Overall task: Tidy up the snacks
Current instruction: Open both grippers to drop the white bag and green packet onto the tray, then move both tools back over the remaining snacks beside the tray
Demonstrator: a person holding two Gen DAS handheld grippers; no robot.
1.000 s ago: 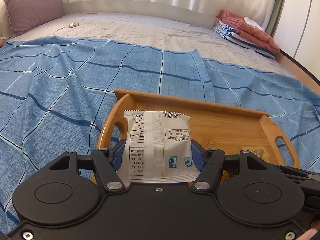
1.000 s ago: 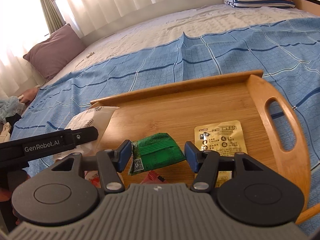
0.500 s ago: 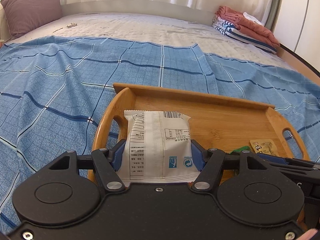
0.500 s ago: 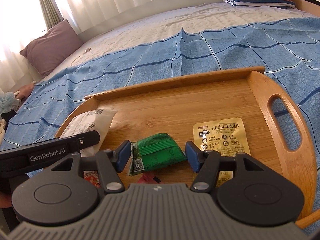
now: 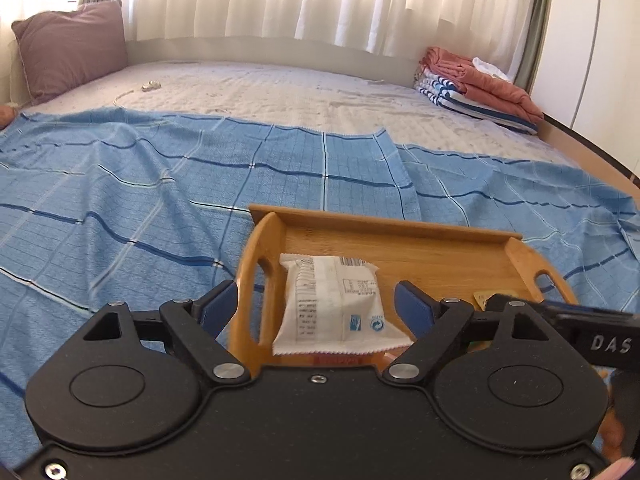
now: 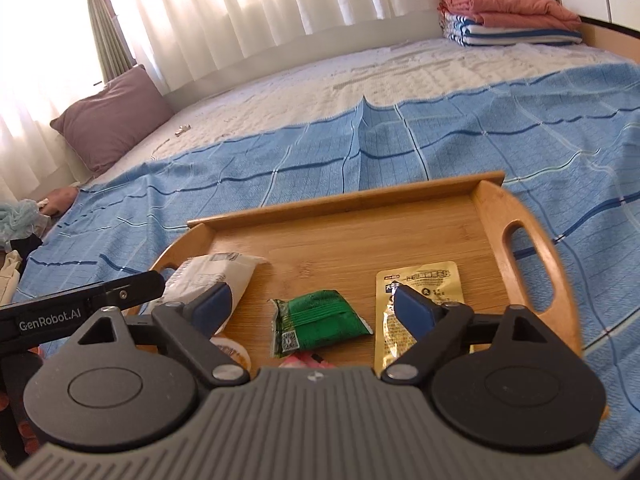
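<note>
A wooden tray (image 5: 400, 232) (image 6: 360, 240) lies on the blue checked blanket. A white snack packet (image 5: 336, 304) lies at the tray's left end, also in the right wrist view (image 6: 216, 272). My left gripper (image 5: 320, 304) is open, its jaws wide on either side of the packet and clear of it. A green packet (image 6: 316, 320) lies in the tray's middle, and a gold packet (image 6: 420, 304) lies to its right. My right gripper (image 6: 316, 308) is open, its jaws apart around the green packet without touching it.
The blue blanket (image 5: 120, 200) covers the near half of a bed. A mauve pillow (image 5: 68, 48) sits far left, folded laundry (image 5: 476, 84) far right. A round snack (image 6: 232, 350) and a pink packet (image 6: 306, 360) lie by the tray's near edge. Clothes (image 6: 16, 224) lie left.
Both grippers opened: the left let go of the white packet, the right let go of the green packet. Both packets now rest on the tray, and both grippers pulled back and up.
</note>
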